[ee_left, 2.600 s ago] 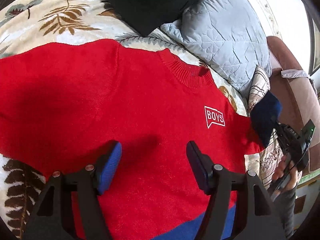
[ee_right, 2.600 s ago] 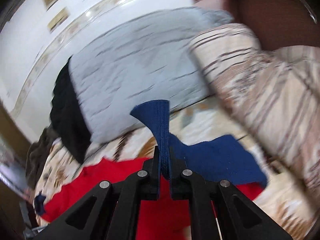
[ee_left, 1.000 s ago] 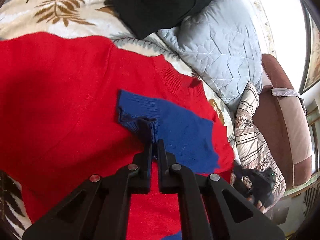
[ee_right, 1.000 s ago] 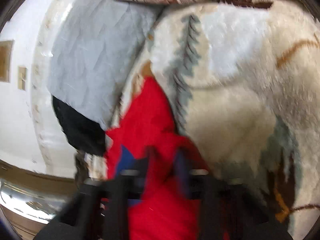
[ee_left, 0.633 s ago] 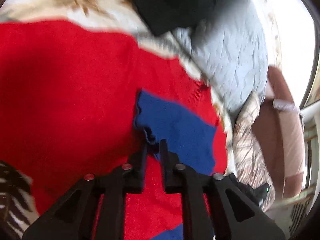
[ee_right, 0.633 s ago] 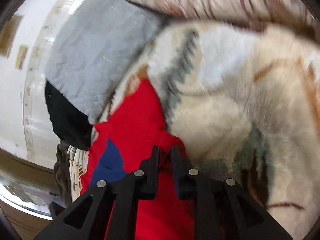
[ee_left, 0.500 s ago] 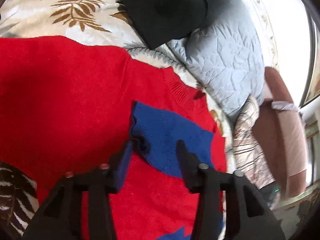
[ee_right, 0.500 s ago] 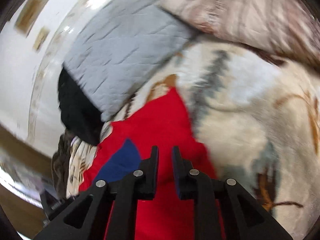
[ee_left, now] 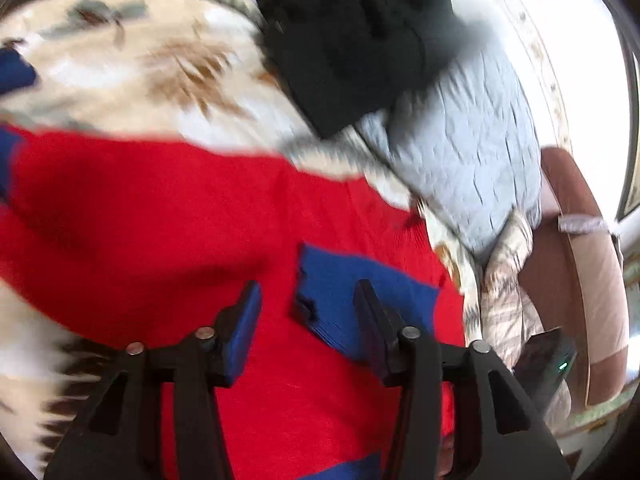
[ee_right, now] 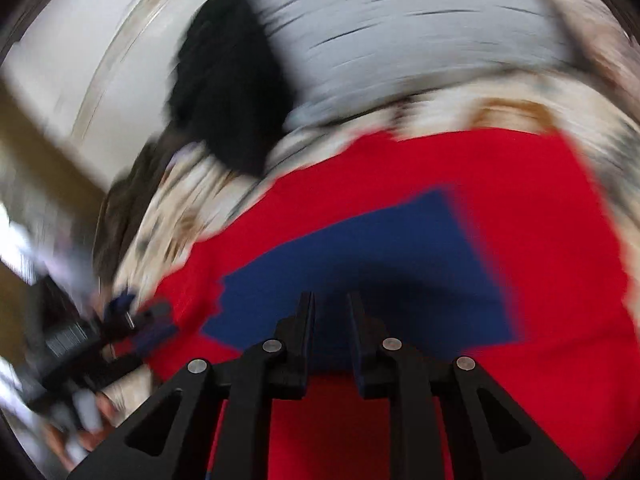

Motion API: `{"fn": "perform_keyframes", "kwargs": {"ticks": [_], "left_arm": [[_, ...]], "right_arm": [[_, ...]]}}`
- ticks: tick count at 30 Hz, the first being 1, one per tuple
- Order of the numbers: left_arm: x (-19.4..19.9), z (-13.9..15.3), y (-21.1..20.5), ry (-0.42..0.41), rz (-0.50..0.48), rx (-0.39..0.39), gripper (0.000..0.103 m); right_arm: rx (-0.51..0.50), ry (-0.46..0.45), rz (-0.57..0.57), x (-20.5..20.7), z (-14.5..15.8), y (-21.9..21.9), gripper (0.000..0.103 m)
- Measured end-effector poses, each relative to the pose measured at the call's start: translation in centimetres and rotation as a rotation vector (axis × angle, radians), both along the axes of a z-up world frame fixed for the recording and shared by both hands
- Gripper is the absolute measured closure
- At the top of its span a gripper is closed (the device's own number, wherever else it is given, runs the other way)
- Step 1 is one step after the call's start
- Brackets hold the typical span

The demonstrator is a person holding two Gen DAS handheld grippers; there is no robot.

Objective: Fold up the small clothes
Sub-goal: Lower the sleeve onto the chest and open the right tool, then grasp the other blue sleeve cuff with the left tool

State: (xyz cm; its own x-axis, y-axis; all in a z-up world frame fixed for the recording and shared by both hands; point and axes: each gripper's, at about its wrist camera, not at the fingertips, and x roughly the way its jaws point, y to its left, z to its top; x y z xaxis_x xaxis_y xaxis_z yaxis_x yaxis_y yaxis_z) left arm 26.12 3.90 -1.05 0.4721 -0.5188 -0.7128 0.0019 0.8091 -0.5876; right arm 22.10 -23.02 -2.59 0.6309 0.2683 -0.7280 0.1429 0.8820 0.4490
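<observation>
A red sweater [ee_left: 160, 220] with blue sleeves lies flat on a leaf-print blanket [ee_left: 132, 68]. One blue sleeve [ee_left: 360, 292] is folded across its chest and lies loose. My left gripper [ee_left: 306, 312] is open and empty just above the sleeve's cuff end. In the right wrist view the sweater [ee_right: 540, 208] and folded sleeve [ee_right: 380, 256] show blurred. My right gripper [ee_right: 330, 312] hovers over the sleeve with a narrow gap between its fingers, holding nothing. The other blue sleeve [ee_left: 12, 68] shows at the far left.
A black garment [ee_left: 352, 40] and a grey quilted pillow [ee_left: 472, 152] lie beyond the sweater's collar. A striped cushion [ee_left: 504, 300] and a brown chair [ee_left: 572, 260] stand at the right. The left gripper [ee_right: 100, 340] with the hand holding it shows at the right wrist view's lower left.
My left gripper let go of the blue sleeve cuff, opened wide and pulled back. My right gripper swung from the sweater's edge over the folded sleeve and opened slightly.
</observation>
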Motion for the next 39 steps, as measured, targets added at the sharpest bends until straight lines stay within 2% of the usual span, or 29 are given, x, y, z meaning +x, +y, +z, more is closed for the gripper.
{"fn": "perform_keyframes", "kwargs": {"ticks": [2,5,6,7,10,14,17,18,19,20,21,24,26,28,30,32,34,36,37,38,39], "left_arm": [[-0.1,1.1,2.7,-0.018,0.054,0.022,0.047],[0.6,2.4,7.5,-0.018,0.114,0.136,0.044],[1.1,2.7,9.1,0.0,0.13,0.197,0.044],[1.7,3.0,11.0,0.024,0.15,0.27,0.044],[3.6,3.1,15.3,0.097,0.185,0.404,0.041],[6.0,0.8,19.0,0.241,0.195,0.427,0.04],[7.3,-1.8,19.5,0.352,0.199,0.433,0.041],[7.4,-2.1,19.6,0.357,0.205,0.422,0.042],[7.2,-2.1,19.9,0.345,0.211,0.396,0.051],[6.6,-1.7,20.4,0.306,0.22,0.334,0.073],[6.1,-1.3,20.9,0.271,0.227,0.275,0.078],[2.9,0.0,23.6,0.11,0.301,0.068,0.082],[0.7,-0.2,25.2,0.064,0.349,0.0,0.082],[-1.5,-1.7,26.9,0.066,0.384,-0.066,0.082],[-3.3,-3.7,27.6,0.115,0.393,-0.085,0.082],[-4.0,-4.4,27.9,0.136,0.388,-0.096,0.085],[-3.9,-3.4,27.7,0.119,0.38,-0.083,0.085],[-2.8,-1.6,27.0,0.09,0.358,-0.051,0.076],[-1.6,-1.0,26.5,0.087,0.347,-0.024,0.054],[-1.0,-0.4,26.1,0.09,0.347,0.005,0.039],[-0.5,-0.1,25.9,0.087,0.359,0.03,0.038]], "right_arm": [[-0.029,0.0,0.102,1.4,-0.3,3.9,0.085],[-0.128,0.019,0.218,1.9,-2.2,9.2,0.082],[-0.165,0.016,0.221,1.7,-2.7,9.8,0.081],[-0.236,-0.05,0.207,0.7,-3.0,10.8,0.079],[-0.264,-0.05,0.211,0.3,-2.8,11.3,0.076],[-0.219,-0.053,0.205,0.1,-2.7,10.5,0.076],[-0.25,-0.053,0.204,1.1,-2.6,11.1,0.076],[-0.259,-0.052,0.204,1.3,-2.5,11.2,0.076],[-0.264,-0.052,0.204,1.7,-2.4,11.5,0.076],[-0.266,-0.052,0.204,1.6,-2.4,11.5,0.076],[-0.266,-0.052,0.203,1.5,-2.4,11.4,0.076],[-0.265,-0.052,0.204,1.3,-2.4,11.3,0.076],[-0.265,-0.053,0.204,1.2,-2.4,11.3,0.076],[-0.269,-0.053,0.203,1.3,-2.4,11.4,0.076],[-0.276,-0.053,0.203,1.3,-2.3,11.4,0.076],[-0.278,-0.053,0.203,1.3,-2.4,11.5,0.076],[-0.278,-0.054,0.203,1.3,-2.4,11.4,0.076],[-0.278,-0.054,0.203,1.3,-2.4,11.4,0.076],[-0.278,-0.054,0.202,1.3,-2.4,11.4,0.076],[-0.278,-0.054,0.203,1.3,-2.4,11.4,0.076],[-0.277,-0.054,0.203,1.3,-2.4,11.4,0.076]]}}
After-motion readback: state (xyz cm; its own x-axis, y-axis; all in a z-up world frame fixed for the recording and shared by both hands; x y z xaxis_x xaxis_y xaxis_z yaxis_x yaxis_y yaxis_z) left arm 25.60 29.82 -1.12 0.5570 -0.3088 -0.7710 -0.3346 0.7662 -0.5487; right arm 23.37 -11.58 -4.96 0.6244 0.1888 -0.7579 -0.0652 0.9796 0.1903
